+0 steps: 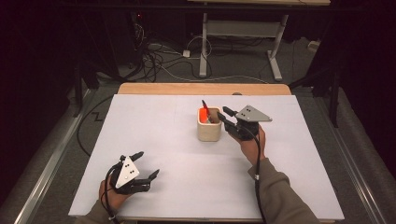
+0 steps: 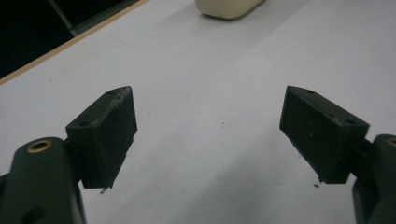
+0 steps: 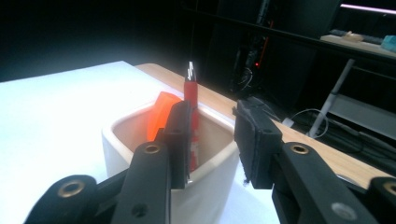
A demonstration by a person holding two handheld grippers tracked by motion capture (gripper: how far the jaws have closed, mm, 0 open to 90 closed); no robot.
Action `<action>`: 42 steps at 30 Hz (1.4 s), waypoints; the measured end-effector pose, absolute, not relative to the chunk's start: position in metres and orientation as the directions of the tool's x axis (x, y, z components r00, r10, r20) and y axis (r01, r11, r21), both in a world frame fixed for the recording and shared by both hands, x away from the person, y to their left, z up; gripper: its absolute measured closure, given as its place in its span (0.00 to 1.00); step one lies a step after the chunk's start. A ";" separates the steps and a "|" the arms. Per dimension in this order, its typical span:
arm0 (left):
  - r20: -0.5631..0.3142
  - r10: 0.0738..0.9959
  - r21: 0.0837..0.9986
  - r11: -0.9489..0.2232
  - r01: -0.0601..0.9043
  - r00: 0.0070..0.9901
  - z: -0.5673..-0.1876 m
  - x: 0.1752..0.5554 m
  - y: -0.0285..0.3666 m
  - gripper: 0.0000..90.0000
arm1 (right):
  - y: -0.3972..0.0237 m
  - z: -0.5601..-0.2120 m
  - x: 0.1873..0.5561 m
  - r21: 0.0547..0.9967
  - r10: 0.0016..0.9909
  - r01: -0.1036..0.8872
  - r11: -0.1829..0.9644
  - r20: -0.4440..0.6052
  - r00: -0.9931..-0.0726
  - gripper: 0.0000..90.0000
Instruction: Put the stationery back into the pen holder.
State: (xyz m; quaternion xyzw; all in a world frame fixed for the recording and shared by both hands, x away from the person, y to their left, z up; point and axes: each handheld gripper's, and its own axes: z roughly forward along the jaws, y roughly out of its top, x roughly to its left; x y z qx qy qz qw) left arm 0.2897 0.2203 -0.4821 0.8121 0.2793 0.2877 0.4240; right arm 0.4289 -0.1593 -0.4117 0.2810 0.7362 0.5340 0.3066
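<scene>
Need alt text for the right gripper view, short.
The right gripper, jaws slightly apart and empty, sits at the rim of a cream cup, one jaw over the opening and the other outside it. A red pen and an orange object stand in the cup. Behind lie the white table, its wooden edge and a dark room.
</scene>
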 end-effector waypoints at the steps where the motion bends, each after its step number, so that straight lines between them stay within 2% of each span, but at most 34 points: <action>1: 0.230 0.697 0.848 -0.486 0.211 0.679 -0.482 0.290 0.220 0.21 | -0.160 -0.411 0.428 0.957 0.740 0.086 0.275 -0.154 -0.654 0.73; 9: 0.232 0.695 0.846 -0.489 0.212 0.680 -0.482 0.290 0.220 0.21 | -0.162 -0.412 0.425 0.952 0.736 0.088 0.293 -0.166 -0.656 0.61; 11: 0.231 0.696 0.846 -0.489 0.213 0.680 -0.482 0.290 0.220 0.21 | -0.160 -0.412 0.424 0.949 0.742 0.090 0.303 -0.176 -0.647 0.54; 23: 0.237 0.700 0.849 -0.486 0.206 0.673 -0.481 0.289 0.220 0.21 | -0.161 -0.413 0.420 0.937 0.763 0.116 0.328 -0.190 -0.618 0.31; 33: 0.243 0.697 0.845 -0.493 0.205 0.675 -0.481 0.290 0.219 0.21 | -0.161 -0.407 0.408 0.925 0.748 0.087 0.369 -0.240 -0.619 0.22; 42: 0.248 0.694 0.844 -0.497 0.201 0.676 -0.480 0.289 0.219 0.21 | -0.164 -0.405 0.397 0.910 0.725 0.066 0.409 -0.280 -0.629 0.22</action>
